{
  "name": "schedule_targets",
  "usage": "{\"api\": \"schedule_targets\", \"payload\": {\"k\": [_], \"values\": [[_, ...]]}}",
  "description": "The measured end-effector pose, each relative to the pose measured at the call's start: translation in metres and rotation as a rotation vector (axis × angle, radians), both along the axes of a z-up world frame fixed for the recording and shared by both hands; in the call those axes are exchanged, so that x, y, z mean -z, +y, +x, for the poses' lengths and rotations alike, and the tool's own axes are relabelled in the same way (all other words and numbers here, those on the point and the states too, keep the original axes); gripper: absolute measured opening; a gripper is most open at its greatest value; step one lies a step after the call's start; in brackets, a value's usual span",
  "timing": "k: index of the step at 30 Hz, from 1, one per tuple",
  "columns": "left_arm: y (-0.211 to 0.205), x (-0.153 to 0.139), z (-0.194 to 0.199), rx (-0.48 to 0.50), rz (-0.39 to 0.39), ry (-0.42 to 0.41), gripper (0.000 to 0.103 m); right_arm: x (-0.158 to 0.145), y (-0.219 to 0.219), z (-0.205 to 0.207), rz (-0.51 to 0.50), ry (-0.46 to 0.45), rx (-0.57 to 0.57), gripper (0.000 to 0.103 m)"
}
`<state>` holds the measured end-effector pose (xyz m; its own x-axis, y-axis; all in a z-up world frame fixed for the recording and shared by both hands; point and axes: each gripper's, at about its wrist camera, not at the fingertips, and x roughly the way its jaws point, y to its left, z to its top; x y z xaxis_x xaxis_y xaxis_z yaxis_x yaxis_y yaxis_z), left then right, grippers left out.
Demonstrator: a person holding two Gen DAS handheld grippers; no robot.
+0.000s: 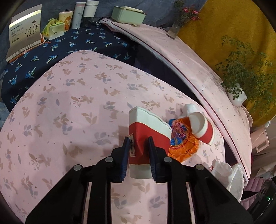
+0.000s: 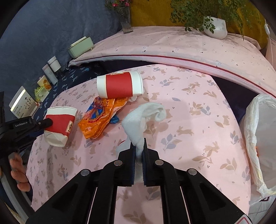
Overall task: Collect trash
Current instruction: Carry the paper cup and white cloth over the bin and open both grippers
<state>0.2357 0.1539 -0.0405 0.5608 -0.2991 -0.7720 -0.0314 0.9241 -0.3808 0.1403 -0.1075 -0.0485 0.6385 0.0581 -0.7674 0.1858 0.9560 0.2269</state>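
The left gripper has its fingers clamped on a crushed red-and-white paper cup, held above the pink rabbit-print desk cloth. The right gripper pinches a white crumpled cloth, perhaps a tissue. A second red-and-white paper cup lies touching an orange plastic wrapper. A white bin bag stands open at the desk's right edge.

a green box, white bottles, a card and a potted plant edge the pink bunny cloth.

A home: cloth-covered table (rabbit print), potted plant
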Motion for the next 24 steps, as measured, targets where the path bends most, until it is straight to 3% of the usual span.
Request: {"api": "schedule_targets", "payload": {"k": [16,24], "values": [[-0.123,-0.060,-0.055,0.211,0.014,-0.107,0.021,-0.069,-0.067,-0.061,0.009,-0.170,0.098,0.007],[-0.195,-0.075,-0.082,0.334,0.022,-0.138,0.021,-0.085,-0.118,-0.097,-0.002,-0.218,0.192,0.006]]}}
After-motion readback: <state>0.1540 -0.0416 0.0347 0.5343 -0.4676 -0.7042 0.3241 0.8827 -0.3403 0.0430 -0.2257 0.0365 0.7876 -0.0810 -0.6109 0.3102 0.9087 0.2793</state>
